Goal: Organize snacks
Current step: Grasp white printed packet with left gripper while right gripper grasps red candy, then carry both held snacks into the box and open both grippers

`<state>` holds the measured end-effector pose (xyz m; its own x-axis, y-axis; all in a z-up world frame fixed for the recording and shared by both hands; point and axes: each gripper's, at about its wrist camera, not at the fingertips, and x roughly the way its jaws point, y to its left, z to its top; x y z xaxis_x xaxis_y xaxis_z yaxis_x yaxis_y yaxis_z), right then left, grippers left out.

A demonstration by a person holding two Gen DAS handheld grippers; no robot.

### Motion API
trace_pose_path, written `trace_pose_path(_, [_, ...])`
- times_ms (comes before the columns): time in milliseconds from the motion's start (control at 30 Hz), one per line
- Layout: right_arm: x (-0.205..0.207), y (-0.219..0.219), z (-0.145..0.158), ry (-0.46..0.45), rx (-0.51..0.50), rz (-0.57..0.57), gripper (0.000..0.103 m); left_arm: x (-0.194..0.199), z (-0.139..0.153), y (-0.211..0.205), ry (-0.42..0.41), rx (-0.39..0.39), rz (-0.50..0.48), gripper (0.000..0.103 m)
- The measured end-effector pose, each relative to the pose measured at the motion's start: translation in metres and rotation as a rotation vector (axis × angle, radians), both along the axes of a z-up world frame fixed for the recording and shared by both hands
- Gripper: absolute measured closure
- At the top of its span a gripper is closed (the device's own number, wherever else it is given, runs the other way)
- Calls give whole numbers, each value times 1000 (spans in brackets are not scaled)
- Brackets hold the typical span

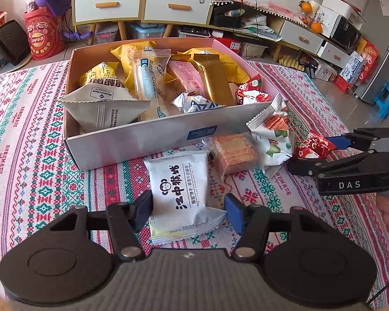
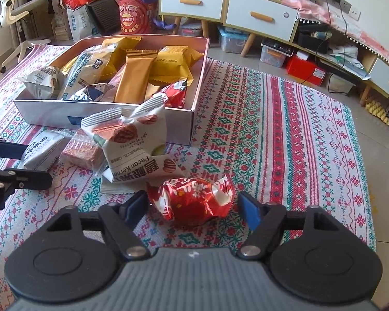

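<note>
The left gripper (image 1: 188,211) was half closed around the white biscuit packet (image 1: 180,191), lying before the snack box (image 1: 147,140). Rightward, the right gripper (image 2: 193,207) was half closed around the red candy (image 2: 192,202), apparently untouched.

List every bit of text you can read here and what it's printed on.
"DAS": right gripper body.
"HANDMADE": tablecloth, repeated.
"江中猴姑": white biscuit packet.
"Pecan Kerne…", partly cut off: pecan packet.
"Member's Mark": white pouch in the box.
Small print on the other wrappers: too blurred.
</note>
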<state>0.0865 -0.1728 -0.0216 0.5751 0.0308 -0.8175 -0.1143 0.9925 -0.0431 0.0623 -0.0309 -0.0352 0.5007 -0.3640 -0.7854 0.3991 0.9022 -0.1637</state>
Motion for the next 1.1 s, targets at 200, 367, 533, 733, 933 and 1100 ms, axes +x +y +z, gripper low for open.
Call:
trace_pose_path(200, [-1,1,3,13,27,12,62,0,1,1,10,-1,3,39])
trace_pose_path(367, [-2,2,5,23,26,17,74,0,2,3,16,-4,9,40])
trace_pose_path(533, [-4,2,6,42,23,30,76,0,3,4,23,-4,9,40])
trace_pose_path(733, [-6,-3,13,26,42,31,47,-1,3,3,23,-1,4,40])
trace_pose_path(933, [-1,2,14,-5,16,38,33,0,2,1,21,6,1,40])
trace_pose_path(1100, [6,5,7,-12,-5,38,44,-1,1,-1,16,10,-2,40])
